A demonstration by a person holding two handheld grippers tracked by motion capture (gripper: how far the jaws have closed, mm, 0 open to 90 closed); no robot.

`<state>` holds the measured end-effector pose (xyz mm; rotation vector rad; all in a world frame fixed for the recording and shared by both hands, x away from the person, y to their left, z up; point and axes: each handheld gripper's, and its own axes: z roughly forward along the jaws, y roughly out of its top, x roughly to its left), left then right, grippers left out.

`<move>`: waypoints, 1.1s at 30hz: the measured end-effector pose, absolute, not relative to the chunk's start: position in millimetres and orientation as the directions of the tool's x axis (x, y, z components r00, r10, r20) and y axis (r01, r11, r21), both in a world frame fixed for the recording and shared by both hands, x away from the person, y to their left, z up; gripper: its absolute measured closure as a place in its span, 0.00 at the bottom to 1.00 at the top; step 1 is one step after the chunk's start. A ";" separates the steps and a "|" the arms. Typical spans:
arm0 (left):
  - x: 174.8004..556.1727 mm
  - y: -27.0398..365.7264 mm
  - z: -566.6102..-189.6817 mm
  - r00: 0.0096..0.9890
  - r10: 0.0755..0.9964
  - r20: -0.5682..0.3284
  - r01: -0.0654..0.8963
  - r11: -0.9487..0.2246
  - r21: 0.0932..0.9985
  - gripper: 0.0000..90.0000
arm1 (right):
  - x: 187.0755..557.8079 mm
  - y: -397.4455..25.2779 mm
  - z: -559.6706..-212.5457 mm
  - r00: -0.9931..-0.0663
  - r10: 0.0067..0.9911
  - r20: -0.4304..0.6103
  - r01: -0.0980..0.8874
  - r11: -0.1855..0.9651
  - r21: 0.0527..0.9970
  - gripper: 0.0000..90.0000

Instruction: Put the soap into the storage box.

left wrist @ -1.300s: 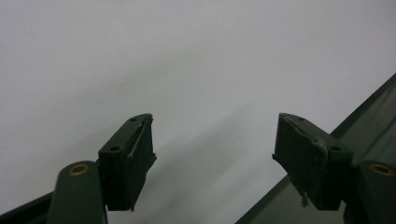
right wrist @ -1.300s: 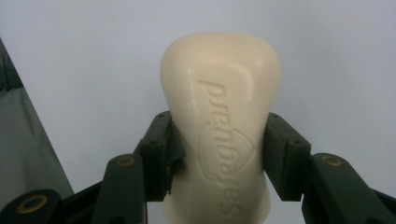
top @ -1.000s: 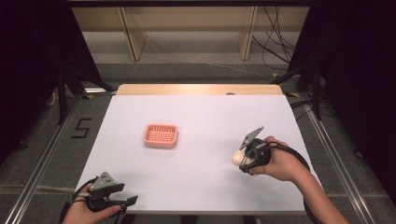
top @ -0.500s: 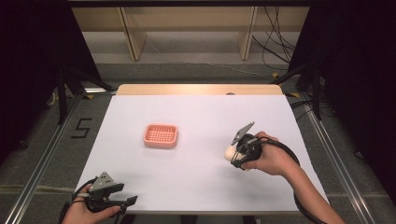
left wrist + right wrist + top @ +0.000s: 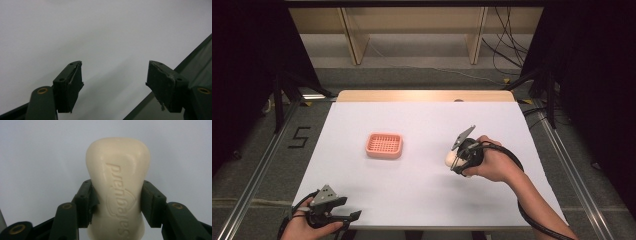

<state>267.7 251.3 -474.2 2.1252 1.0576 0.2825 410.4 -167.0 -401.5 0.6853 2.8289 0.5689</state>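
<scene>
So a cream bar of soap (image 5: 117, 187) is clamped between the jaws of the right hand-held gripper (image 5: 460, 159), right of centre in the high view and, as far as can be told, lifted a bit off the white tabletop (image 5: 422, 190). The likely target is the pink slatted soap dish (image 5: 384, 145), sitting left of centre in that frame, well apart from the bar.

Tips for this step: the bar should be carried level and kept low, lined up over the middle of the dish before anything is let go, and the jaws eased apart only once the soap is resting on the slats. Soap is slick, so a loose pinch could let it twist out; the waist is the part being squeezed, which looks like a decent hold.

The bar itself is seen rounded and pinched in at the middle, glossy, with raised lettering stamped down its face.

The left hand-held gripper (image 5: 332, 212) is parked at the lower left of the high view, jaws held apart over the tabletop's edge with nothing between them.
</scene>
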 end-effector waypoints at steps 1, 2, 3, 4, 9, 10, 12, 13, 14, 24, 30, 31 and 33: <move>268.6 252.0 -474.0 0.641 0.760 -0.106 0.596 -0.406 0.693 0.31 | 410.9 -166.1 -401.0 -0.878 0.472 -0.074 0.406 0.819 0.405 0.56; 268.3 252.1 -473.8 0.641 0.761 -0.105 0.596 -0.407 0.693 0.31 | 410.8 -165.5 -400.3 -0.872 0.484 -0.075 0.417 0.814 0.404 0.56; 267.7 251.9 -473.7 0.637 0.762 -0.112 0.597 -0.397 0.697 0.31 | 412.0 -164.7 -400.8 -0.876 0.477 -0.078 0.408 0.817 0.408 0.56; 267.4 253.7 -472.2 0.648 0.754 -0.107 0.597 -0.416 0.686 0.31 | 412.7 -164.1 -400.6 -0.878 0.473 -0.076 0.406 0.818 0.407 0.56; 266.6 253.9 -472.3 0.631 0.767 -0.119 0.599 -0.383 0.703 0.31 | 415.8 -159.8 -402.6 -0.874 0.480 -0.078 0.410 0.815 0.410 0.56; 266.5 253.8 -472.5 0.630 0.767 -0.120 0.599 -0.382 0.703 0.31 | 415.4 -158.9 -402.5 -0.866 0.494 -0.078 0.426 0.810 0.404 0.56; 266.2 253.2 -472.8 0.628 0.768 -0.125 0.605 -0.381 0.699 0.31 | 418.4 -157.4 -402.6 -0.875 0.476 -0.087 0.403 0.817 0.411 0.56; 265.5 252.5 -472.4 0.625 0.769 -0.135 0.609 -0.373 0.700 0.31 | 418.2 -156.2 -402.2 -0.871 0.485 -0.079 0.414 0.811 0.413 0.56; 267.0 253.6 -472.1 0.640 0.760 -0.110 0.590 -0.395 0.704 0.31 | 418.7 -154.9 -402.2 -0.871 0.484 -0.083 0.412 0.812 0.414 0.56; 266.4 253.2 -470.8 0.645 0.756 -0.108 0.582 -0.395 0.710 0.31 | 423.4 -144.4 -401.3 -0.882 0.464 -0.084 0.395 0.823 0.407 0.56; 266.6 253.2 -470.7 0.647 0.755 -0.107 0.579 -0.395 0.713 0.31 | 426.4 -138.4 -400.1 -0.885 0.458 -0.086 0.389 0.827 0.407 0.56; 265.9 252.8 -470.5 0.644 0.756 -0.117 0.585 -0.387 0.713 0.31 | 426.9 -137.1 -400.1 -0.883 0.460 -0.088 0.390 0.827 0.405 0.56; 266.0 252.9 -470.4 0.645 0.756 -0.116 0.584 -0.389 0.713 0.31 | 429.8 -135.4 -399.9 -0.891 0.441 -0.105 0.367 0.838 0.405 0.56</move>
